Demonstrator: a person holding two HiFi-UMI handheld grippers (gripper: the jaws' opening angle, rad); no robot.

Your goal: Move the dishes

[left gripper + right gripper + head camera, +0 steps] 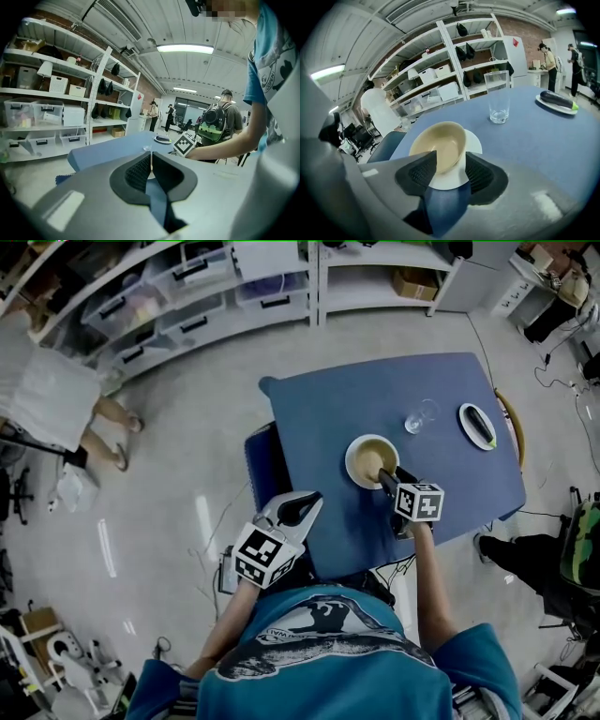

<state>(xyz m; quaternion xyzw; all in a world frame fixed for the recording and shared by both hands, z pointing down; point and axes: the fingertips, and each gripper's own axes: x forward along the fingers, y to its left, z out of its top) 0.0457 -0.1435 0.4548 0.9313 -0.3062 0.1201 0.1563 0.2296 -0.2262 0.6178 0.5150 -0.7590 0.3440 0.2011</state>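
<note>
Nearer than the glass [498,96], the tan bowl [440,143] sits on its white plate [476,140], its near wall between the half-open right gripper [451,159], which should probably pinch squarely before lifting (the left gripper [151,161], farther from the glass, is closed and empty).

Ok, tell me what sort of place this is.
Probably a lab or workshop space rather than a home: white shelving stacked with plastic storage bins, long strip lights overhead, and one blue table holding a bowl.
</note>
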